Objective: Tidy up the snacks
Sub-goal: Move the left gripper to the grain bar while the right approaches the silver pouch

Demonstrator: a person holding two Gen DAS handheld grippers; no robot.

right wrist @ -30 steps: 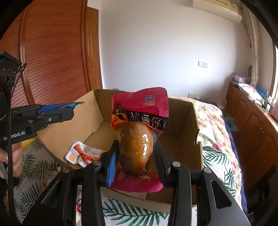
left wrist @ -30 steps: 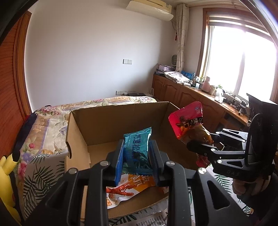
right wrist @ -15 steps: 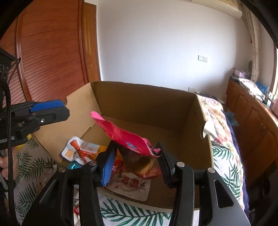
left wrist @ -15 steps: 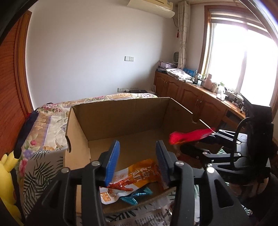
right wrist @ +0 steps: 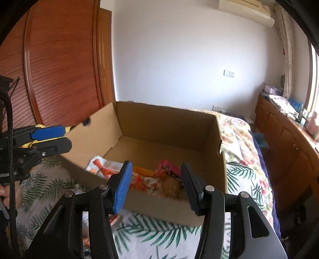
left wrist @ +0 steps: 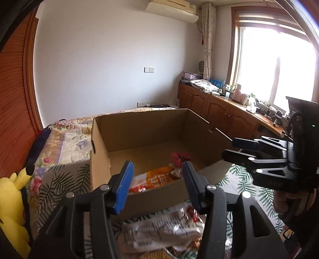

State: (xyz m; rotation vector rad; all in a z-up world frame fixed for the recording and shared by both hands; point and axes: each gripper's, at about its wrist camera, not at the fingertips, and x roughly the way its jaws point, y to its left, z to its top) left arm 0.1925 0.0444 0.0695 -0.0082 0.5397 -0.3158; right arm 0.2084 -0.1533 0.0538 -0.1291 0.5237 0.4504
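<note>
yellow plush toy [left wrist: 12, 201], near left | floral bedspread [left wrist: 67, 137], left | wooden cabinets [left wrist: 219, 111], right | air conditioner [left wrist: 172, 9], far wall | possibly a kettle [left wrist: 237, 95], right

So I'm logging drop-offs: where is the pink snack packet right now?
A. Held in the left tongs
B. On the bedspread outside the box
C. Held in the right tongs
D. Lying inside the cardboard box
D: the pink snack packet lies on the floor of the cardboard box, and the right tongs and left tongs are both open with nothing between their fingers.
</note>
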